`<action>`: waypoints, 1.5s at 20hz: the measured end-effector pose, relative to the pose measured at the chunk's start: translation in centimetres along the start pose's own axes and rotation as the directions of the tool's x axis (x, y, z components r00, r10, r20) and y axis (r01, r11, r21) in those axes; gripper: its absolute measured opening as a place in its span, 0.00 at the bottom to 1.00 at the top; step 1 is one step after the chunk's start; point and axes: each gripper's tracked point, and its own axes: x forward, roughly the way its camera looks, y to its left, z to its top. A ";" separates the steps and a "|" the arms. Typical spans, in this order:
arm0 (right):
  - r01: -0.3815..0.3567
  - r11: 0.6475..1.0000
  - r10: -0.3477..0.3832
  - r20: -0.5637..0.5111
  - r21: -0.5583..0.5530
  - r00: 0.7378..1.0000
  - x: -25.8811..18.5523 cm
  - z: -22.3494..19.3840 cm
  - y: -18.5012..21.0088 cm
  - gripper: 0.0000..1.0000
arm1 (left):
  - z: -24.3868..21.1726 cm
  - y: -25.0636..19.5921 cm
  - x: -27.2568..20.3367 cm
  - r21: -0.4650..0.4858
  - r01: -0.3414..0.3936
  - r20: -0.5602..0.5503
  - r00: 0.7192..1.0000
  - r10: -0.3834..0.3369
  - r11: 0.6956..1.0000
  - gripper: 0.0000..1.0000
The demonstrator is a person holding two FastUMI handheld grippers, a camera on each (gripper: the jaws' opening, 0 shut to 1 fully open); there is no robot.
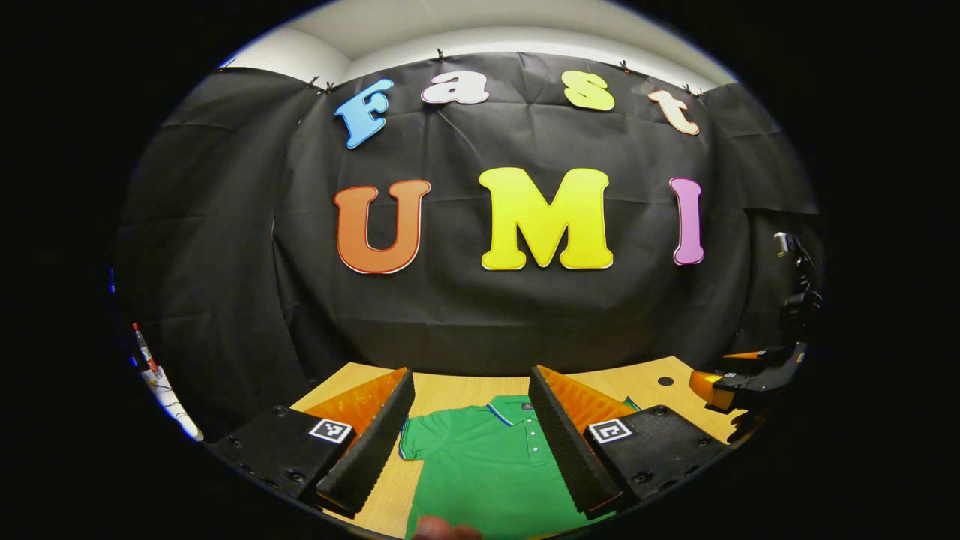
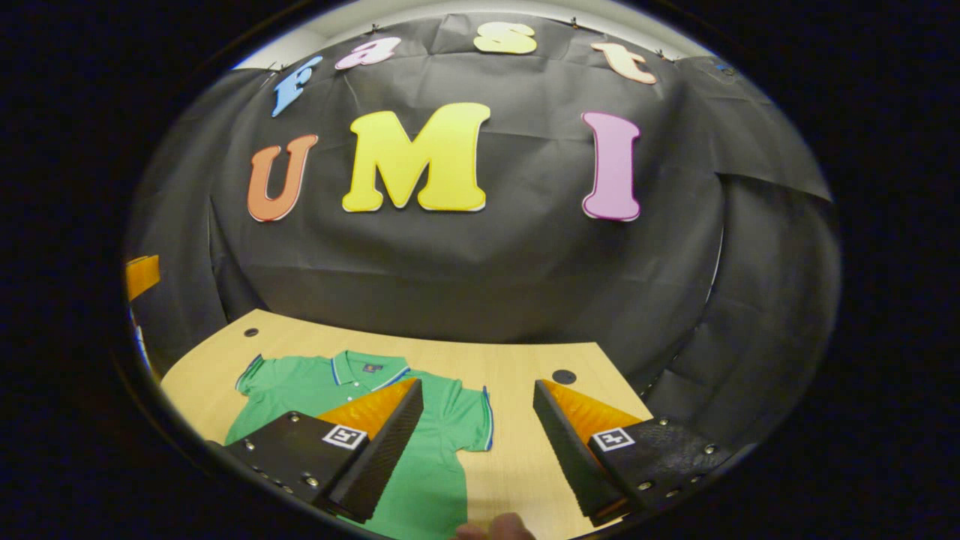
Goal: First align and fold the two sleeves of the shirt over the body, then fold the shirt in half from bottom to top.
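Observation:
A green polo shirt [image 1: 480,457] lies flat on the wooden table [image 1: 450,390], collar toward the black wall and both short sleeves spread out. My left gripper [image 1: 471,381] hovers open over the shirt's chest, with the collar and button placket showing between its fingers. One sleeve [image 1: 409,439] lies by the left finger; the other is mostly hidden behind the right finger. My right gripper [image 2: 478,386] is open above bare table [image 2: 517,450] just beside the shirt [image 2: 300,390], close to its near sleeve [image 2: 472,420]. In the left gripper view it shows at the far right [image 1: 720,384].
The table has a round hole [image 2: 564,376] near its back right and another [image 2: 250,331] at the back left. A dark stand [image 1: 796,289] rises at the right. A red-tipped pen [image 1: 144,351] stands off the left edge. A fingertip [image 2: 501,527] shows at the bottom.

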 end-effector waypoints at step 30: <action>-0.052 0.998 0.062 -0.325 0.040 0.944 21.9 -14.1 -1.1 0.81 | -4.2 1.3 -1.6 0.037 -0.148 -0.120 0.981 0.151 0.988 0.99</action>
